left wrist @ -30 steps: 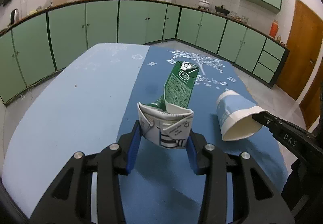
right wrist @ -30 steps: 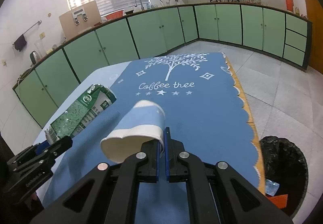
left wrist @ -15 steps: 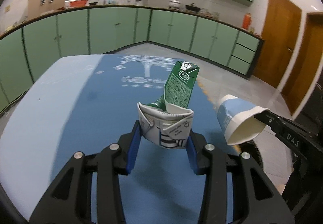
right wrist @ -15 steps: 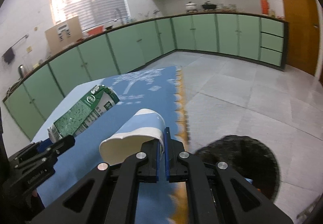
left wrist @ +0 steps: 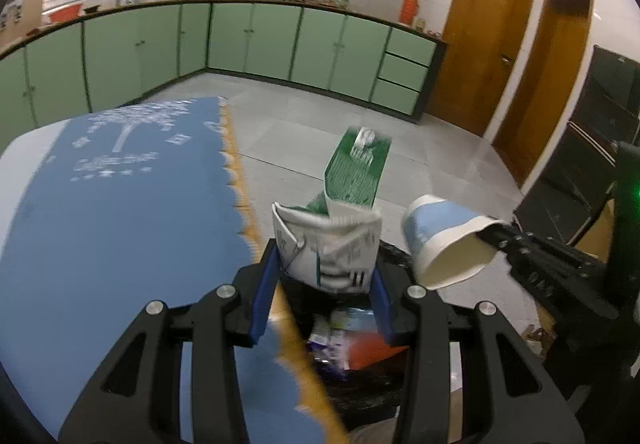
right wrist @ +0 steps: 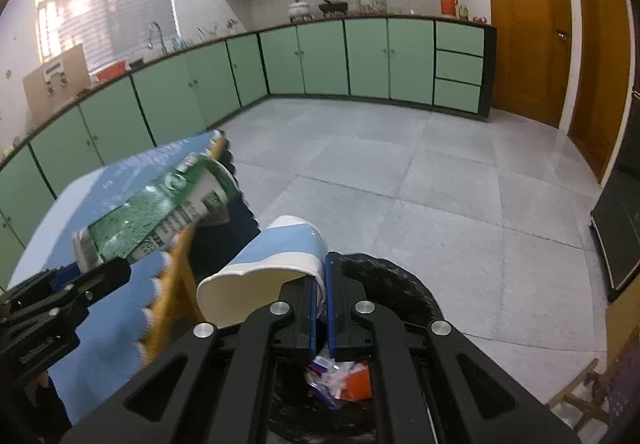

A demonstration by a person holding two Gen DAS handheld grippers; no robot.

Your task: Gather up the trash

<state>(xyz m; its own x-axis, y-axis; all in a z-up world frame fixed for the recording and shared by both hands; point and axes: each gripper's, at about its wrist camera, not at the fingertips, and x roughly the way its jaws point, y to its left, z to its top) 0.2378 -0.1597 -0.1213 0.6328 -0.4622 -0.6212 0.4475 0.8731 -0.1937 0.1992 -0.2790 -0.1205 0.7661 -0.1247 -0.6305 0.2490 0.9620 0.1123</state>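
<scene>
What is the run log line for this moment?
left gripper: shut on milk carton | right gripper: shut on paper cup | both over trash bin

A blue cloth [left wrist: 120, 228] with a white tree print and scalloped orange hem is spread over the surface. Green cabinets [right wrist: 360, 60] are ranged along the walls, wooden doors [left wrist: 480, 44] are seen beyond, and grey floor tiles [right wrist: 440, 184] lie past the surface's edge.

Crumpled paper carton [left wrist: 332, 244], matt paper cup [left wrist: 444, 240], glossy floor tiles [right wrist: 420, 180]
</scene>
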